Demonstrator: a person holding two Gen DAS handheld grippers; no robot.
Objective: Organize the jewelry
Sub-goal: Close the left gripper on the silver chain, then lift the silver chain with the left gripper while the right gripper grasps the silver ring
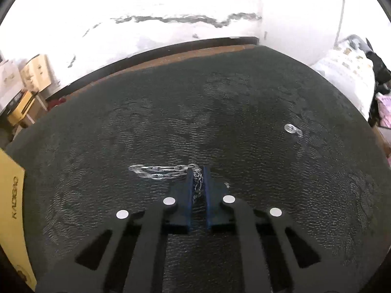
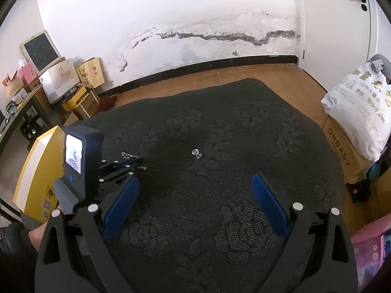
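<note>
Your left claw (image 1: 198,183) is pinched on one end of the silver chain (image 1: 158,171), which trails off to its left across the dark rug (image 1: 220,112). It's light, limp and slippery. Your right claw (image 2: 195,202) hangs wide and empty; the small earring (image 2: 196,153) lies ahead of it.

Silver chain (image 1: 156,172) on dark, rose-patterned carpet (image 2: 220,127); yellow box (image 2: 36,171)

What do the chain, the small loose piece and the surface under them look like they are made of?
Chain: silvery metal links, shiny with bright glints; possibly plated. Small loose piece: pale and glossy, metal or clear stone, too small to tell. Surface: dark green-grey cloth, matte, with a woven flower pattern.
</note>
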